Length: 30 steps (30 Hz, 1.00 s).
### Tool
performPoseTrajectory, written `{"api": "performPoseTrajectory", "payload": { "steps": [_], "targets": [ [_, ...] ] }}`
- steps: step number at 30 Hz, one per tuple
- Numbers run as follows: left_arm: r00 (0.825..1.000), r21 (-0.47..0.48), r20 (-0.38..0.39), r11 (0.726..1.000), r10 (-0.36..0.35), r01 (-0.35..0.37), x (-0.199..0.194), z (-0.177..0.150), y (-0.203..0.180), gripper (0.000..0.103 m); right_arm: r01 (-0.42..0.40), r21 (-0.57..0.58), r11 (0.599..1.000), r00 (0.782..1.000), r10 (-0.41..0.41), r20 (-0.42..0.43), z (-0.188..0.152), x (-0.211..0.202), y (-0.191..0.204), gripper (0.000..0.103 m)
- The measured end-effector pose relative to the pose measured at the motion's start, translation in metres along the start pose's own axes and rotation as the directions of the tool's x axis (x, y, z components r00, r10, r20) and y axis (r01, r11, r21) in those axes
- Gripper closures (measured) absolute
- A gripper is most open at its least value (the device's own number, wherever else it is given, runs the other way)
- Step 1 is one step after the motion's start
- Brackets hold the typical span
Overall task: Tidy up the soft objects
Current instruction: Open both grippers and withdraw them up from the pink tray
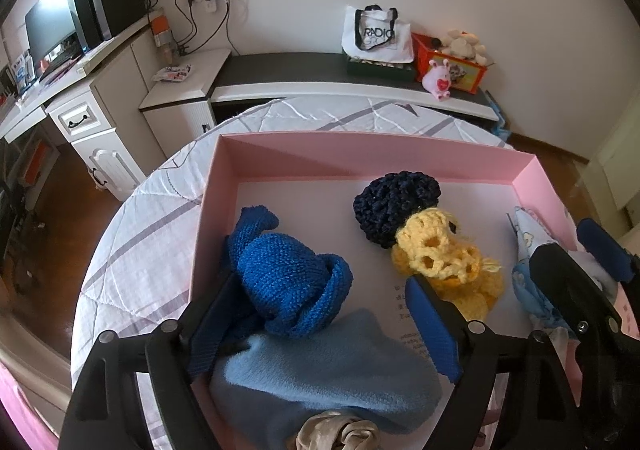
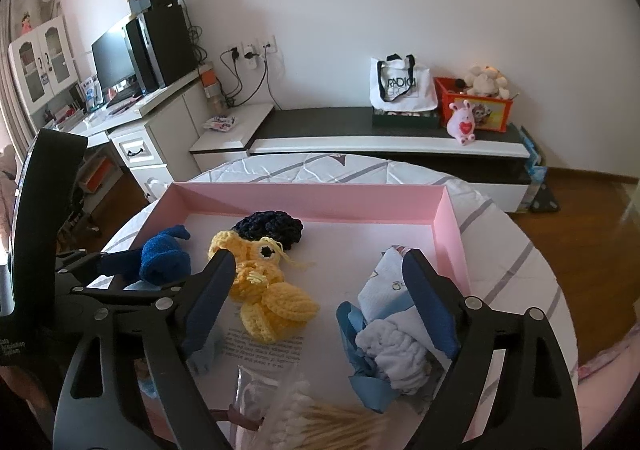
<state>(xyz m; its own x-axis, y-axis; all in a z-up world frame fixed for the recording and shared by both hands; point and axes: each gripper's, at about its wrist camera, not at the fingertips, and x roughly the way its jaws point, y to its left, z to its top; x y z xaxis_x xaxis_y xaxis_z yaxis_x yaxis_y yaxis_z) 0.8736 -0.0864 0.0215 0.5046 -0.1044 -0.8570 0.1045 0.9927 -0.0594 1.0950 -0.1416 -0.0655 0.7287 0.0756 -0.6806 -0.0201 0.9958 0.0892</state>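
Inside the pink box (image 1: 224, 169), which sits on a round surface under a white quilted cover with grey stripes (image 1: 132, 250), the soft things lie spread from left to right. Farthest left is a dark blue knitted piece (image 1: 288, 274) resting partly on a light blue fleece cloth (image 1: 328, 366); the left gripper (image 1: 316, 314) hangs over both with its jaws wide, the pads pressing on neither. A beige satin scrunchie (image 1: 340, 434) lies at the near edge. Toward the middle, a navy crocheted round (image 1: 392, 205) touches a yellow crocheted duck (image 2: 264, 286). Farther right is a bundle of white and pale blue printed cloths (image 2: 388, 334), and the right gripper (image 2: 320, 290) stands over it, jaws wide and apart from the cloth. Just beside it, at the near edge, lies a bag of cotton swabs (image 2: 304, 418).
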Motion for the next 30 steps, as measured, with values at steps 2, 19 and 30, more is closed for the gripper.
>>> {"api": "performPoseTrajectory", "payload": {
  "steps": [2, 19, 30],
  "targets": [
    [1.0, 0.004, 0.002, 1.0, 0.002, -0.002, -0.001, 0.0, -0.001, 0.02, 0.003, -0.002, 1.0, 1.0, -0.003, -0.004, 0.0, -0.001, 0.0, 0.018],
    [0.996, 0.026, 0.088, 0.999, 0.018, -0.02, -0.074, -0.033, -0.014, 0.014, 0.057, 0.02, 0.998, 0.996, -0.058, 0.065, -0.009, -0.059, 0.004, 0.011],
    [0.979, 0.029, 0.2, 0.999, 0.029, -0.036, -0.174, -0.103, -0.02, 0.008, 0.115, 0.007, 0.993, 0.982, -0.115, 0.152, -0.035, -0.147, 0.023, 0.0]
  ]
}}
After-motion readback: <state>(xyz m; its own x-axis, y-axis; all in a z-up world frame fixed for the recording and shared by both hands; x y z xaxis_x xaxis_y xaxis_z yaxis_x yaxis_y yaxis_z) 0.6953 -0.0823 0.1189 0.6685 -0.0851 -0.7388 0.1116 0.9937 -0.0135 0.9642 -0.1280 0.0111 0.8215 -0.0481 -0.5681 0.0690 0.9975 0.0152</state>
